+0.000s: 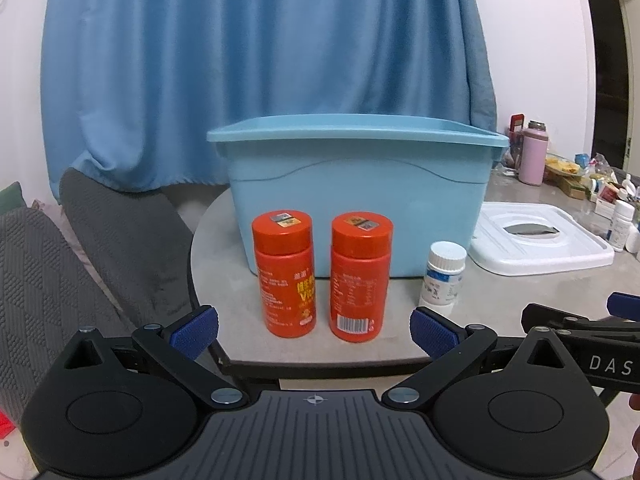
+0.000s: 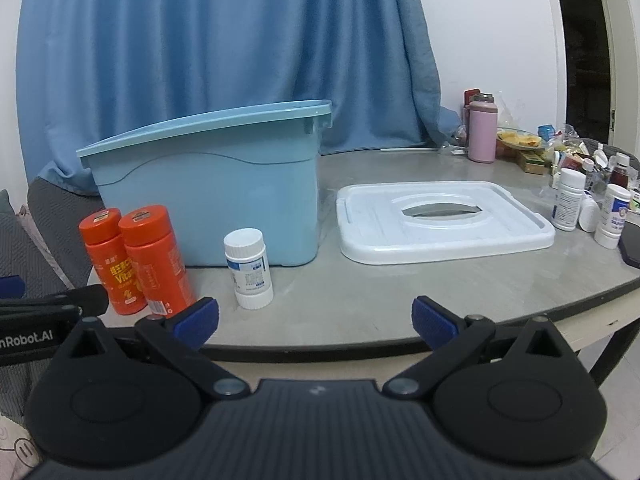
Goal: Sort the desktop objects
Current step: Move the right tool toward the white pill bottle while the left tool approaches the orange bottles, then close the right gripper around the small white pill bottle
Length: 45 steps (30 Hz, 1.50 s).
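Two orange vitamin bottles (image 1: 285, 274) (image 1: 359, 276) stand side by side on the grey table, in front of an open light-blue storage bin (image 1: 356, 196). A small white pill bottle (image 1: 443, 276) stands to their right. My left gripper (image 1: 314, 330) is open and empty, just short of the table edge, facing the orange bottles. My right gripper (image 2: 315, 322) is open and empty at the table edge, with the white pill bottle (image 2: 248, 269) ahead of its left finger. The right wrist view also shows the orange bottles (image 2: 154, 260) and the bin (image 2: 208, 188).
The bin's white lid (image 2: 440, 220) lies flat right of the bin. A pink flask (image 2: 482, 130), several white medicine bottles (image 2: 568, 200), food packets and a dark phone (image 2: 632, 244) crowd the table's far right. A grey cushioned seat (image 1: 80, 264) is left of the table. Blue curtain behind.
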Tool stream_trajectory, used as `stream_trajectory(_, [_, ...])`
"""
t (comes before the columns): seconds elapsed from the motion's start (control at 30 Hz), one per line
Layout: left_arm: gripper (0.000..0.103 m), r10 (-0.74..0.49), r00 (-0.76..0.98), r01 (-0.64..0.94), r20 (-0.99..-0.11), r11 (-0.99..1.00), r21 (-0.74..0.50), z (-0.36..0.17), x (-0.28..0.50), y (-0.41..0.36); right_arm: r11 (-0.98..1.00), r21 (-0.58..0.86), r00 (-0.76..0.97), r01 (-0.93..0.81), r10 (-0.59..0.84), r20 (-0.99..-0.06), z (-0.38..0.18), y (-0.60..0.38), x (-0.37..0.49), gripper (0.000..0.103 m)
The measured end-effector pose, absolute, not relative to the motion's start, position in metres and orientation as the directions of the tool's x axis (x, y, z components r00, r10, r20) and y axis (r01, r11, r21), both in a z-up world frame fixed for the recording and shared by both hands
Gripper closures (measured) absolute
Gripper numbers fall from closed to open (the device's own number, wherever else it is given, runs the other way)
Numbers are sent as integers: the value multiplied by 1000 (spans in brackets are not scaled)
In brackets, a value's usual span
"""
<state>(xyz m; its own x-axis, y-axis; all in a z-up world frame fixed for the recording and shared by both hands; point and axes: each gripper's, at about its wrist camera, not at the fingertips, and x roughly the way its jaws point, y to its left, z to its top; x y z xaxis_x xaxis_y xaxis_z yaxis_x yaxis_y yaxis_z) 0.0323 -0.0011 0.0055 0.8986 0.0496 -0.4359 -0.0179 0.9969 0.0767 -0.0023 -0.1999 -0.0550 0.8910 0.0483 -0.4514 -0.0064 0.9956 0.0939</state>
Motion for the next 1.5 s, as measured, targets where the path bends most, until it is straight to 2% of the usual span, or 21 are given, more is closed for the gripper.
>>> stream_trajectory(1.07, [0,112,884,-83,-453,993,84,5,83,28,992,67,869,-108,127,-478,-70,-163,75,0])
stream_trajectory(1.5, [0,134,868,-104,-478,991,87,-3,92,38,997,25,893,-79,82,-443,-98,-146,109,0])
